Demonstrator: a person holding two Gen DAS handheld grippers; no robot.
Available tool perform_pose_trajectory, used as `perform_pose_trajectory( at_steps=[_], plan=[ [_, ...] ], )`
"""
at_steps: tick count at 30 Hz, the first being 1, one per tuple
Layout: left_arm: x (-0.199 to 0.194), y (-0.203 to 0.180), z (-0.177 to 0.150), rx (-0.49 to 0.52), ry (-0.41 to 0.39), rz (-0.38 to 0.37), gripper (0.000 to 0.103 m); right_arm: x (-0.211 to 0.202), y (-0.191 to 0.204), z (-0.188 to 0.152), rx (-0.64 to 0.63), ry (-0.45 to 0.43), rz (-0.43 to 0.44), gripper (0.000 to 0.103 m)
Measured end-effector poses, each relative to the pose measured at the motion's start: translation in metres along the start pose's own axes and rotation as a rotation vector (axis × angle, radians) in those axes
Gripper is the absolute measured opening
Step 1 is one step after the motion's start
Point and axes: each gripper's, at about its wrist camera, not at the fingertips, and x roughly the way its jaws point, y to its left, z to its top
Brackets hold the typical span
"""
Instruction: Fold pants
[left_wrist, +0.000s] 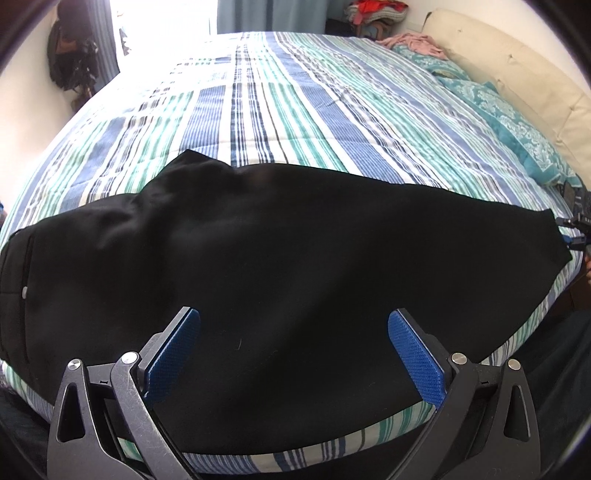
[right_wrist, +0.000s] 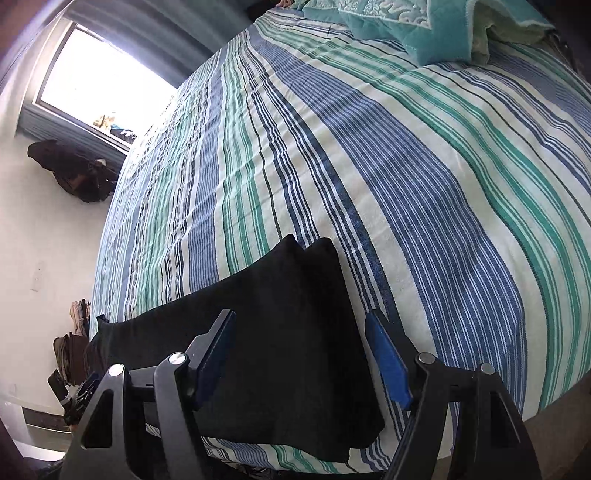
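Note:
Black pants (left_wrist: 258, 266) lie flat along the near edge of the striped bed (left_wrist: 280, 99), waistband at the left, leg ends at the right. My left gripper (left_wrist: 293, 321) is open and empty, hovering over the middle of the pants. In the right wrist view the two leg ends (right_wrist: 295, 314) lie side by side on the bedspread. My right gripper (right_wrist: 299, 328) is open and empty, its jaws wide over the leg ends. The right gripper also shows in the left wrist view (left_wrist: 576, 232), at the far right by the leg ends.
Teal patterned pillows (left_wrist: 513, 129) and a cream headboard (left_wrist: 517, 70) lie at the right end of the bed. A pink garment (left_wrist: 417, 41) lies near them. Dark bags (right_wrist: 74, 173) hang on the far wall below a bright window (right_wrist: 99, 77).

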Motion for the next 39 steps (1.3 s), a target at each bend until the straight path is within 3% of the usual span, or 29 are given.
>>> perform_pose_trajectory(
  at_steps=[4,7,8,11,12,13,14,19,22,30,36,39],
  plan=[
    [0.003,0.001,0.001,-0.008,0.006,0.006,0.102,0.014,-0.010,-0.001,0.027,0.038,0.057,0.074],
    [0.006,0.001,0.000,-0.014,0.014,0.005,0.102,0.013,-0.025,0.001,0.140,0.028,0.174,0.075],
    [0.007,0.001,0.000,-0.013,0.017,0.005,0.102,0.014,-0.026,0.002,0.147,0.036,0.197,0.070],
    [0.009,0.001,-0.001,-0.011,0.025,0.004,0.102,0.019,-0.017,0.001,0.099,0.080,0.143,0.056],
    [0.010,0.000,-0.002,-0.011,0.028,0.004,0.102,0.022,-0.013,0.001,0.089,0.095,0.135,0.044],
    [0.011,0.000,-0.002,-0.012,0.031,0.004,0.102,0.025,-0.009,0.001,0.080,0.110,0.108,0.025],
    [0.011,0.000,-0.002,-0.013,0.033,0.004,0.102,0.030,-0.005,0.000,0.071,0.123,0.080,0.018],
    [0.006,0.004,-0.001,-0.023,0.014,-0.001,0.102,0.032,0.013,-0.003,0.068,0.088,0.014,0.012],
    [0.003,0.008,0.000,-0.041,0.002,-0.009,0.102,0.018,0.027,-0.011,0.092,0.028,0.096,0.012],
    [-0.003,0.022,-0.003,-0.103,-0.027,-0.046,0.102,-0.004,0.091,-0.046,0.183,-0.048,0.488,0.012],
    [-0.015,0.044,-0.005,-0.165,-0.072,-0.068,0.102,0.032,0.181,-0.069,0.187,-0.013,0.698,0.012],
    [-0.021,0.057,-0.009,-0.209,-0.098,-0.072,0.102,0.064,0.239,-0.080,0.148,0.026,0.745,0.012]
  ],
)
